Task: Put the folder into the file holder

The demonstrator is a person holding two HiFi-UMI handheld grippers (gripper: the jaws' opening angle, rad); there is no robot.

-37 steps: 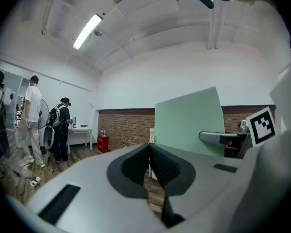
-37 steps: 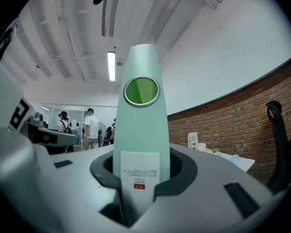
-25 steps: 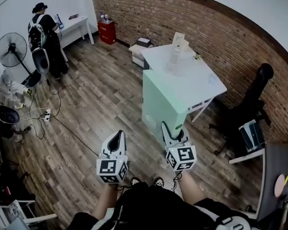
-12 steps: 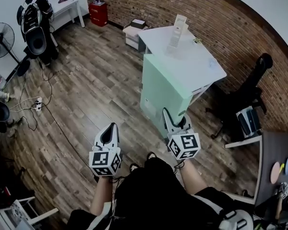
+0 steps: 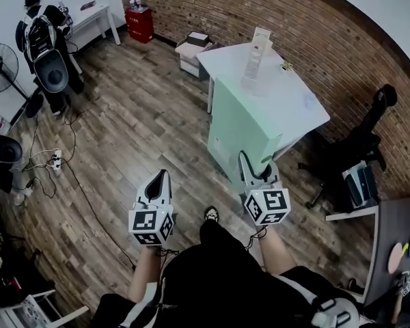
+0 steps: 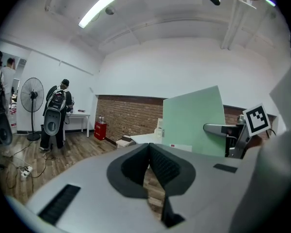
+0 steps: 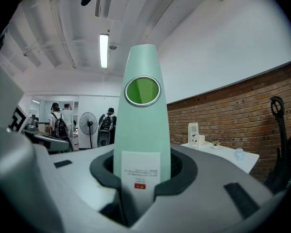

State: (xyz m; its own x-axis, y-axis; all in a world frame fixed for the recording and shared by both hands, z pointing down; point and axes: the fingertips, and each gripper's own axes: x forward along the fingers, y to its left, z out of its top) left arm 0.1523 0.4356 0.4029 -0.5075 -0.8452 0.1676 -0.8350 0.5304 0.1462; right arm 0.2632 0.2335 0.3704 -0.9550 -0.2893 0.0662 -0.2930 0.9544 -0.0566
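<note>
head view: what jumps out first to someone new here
The big mint-green folder stands upright mid-frame, clamped in the right gripper. Just beyond it, a white table bears the file holder near the brick wall. At far left stands a person in dark clothes.

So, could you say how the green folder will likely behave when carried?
Probably stiff: the green folder stands straight from the right claw without sagging. Gripped at one end, it may lever or slip.
</note>
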